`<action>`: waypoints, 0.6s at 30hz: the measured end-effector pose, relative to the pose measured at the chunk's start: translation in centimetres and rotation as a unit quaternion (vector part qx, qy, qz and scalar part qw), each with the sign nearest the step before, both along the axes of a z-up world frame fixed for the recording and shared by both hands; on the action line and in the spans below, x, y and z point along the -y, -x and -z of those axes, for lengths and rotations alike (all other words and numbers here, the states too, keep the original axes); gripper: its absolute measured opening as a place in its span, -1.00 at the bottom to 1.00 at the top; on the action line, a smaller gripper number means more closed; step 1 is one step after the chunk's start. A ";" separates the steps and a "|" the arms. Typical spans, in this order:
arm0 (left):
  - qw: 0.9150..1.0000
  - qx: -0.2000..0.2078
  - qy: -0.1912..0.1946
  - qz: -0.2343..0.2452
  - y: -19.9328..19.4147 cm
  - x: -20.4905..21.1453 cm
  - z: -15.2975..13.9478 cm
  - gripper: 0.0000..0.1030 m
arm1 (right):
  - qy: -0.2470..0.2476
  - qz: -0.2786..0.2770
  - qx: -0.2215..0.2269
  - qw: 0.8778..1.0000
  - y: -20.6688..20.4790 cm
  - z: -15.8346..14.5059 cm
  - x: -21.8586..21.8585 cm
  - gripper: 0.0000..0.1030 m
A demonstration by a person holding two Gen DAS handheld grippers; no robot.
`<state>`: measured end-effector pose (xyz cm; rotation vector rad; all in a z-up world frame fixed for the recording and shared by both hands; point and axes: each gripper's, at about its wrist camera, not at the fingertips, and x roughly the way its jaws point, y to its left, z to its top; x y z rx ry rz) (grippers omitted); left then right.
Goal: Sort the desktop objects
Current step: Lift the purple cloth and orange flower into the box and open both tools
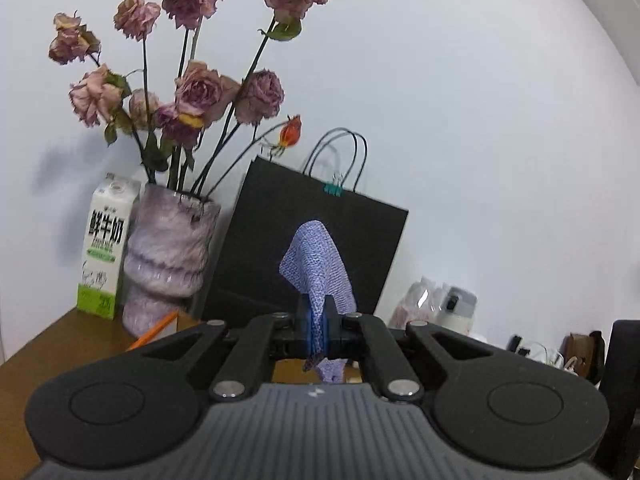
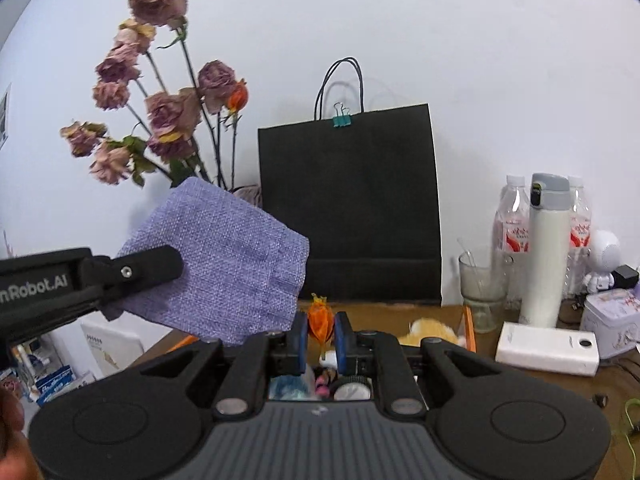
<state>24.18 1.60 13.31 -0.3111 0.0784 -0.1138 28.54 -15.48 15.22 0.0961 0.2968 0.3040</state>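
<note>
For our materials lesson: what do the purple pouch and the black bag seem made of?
Purple pouch: coarse woven fabric, matte, probably linen-like; the weave grid shows. Black bag: likely matte paper; flat stiff panels, crisp edges, thin cord handles.

Both wrist views look forward along their fingers, low over the tabletop, toward the white wall. They share the black paper bag at centre frame and the dried roses upper left.

Carton at worktop back-left corner, vase just right, bag at back edge, flask among bottles toward back-right.
</note>
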 end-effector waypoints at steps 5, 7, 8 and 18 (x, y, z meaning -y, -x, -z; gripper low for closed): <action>0.999 -0.041 0.025 -0.013 -4.7 -2.4 1.8 0.26 | 0.002 -0.002 -0.010 1.000 -3.4 0.7 -0.3 -0.71; 0.993 -0.110 -0.006 -0.037 -7.7 -2.1 3.0 0.94 | 0.015 -0.003 -0.042 0.999 -5.3 1.6 -0.5 0.04; 0.987 -0.150 -0.031 -0.056 -9.1 -1.9 3.9 1.00 | 0.024 0.001 -0.063 0.998 -6.2 2.1 -0.6 0.47; 0.977 -0.185 -0.055 -0.092 -9.8 -2.3 5.0 1.00 | 0.071 0.020 -0.100 0.992 -7.5 4.0 -1.7 1.00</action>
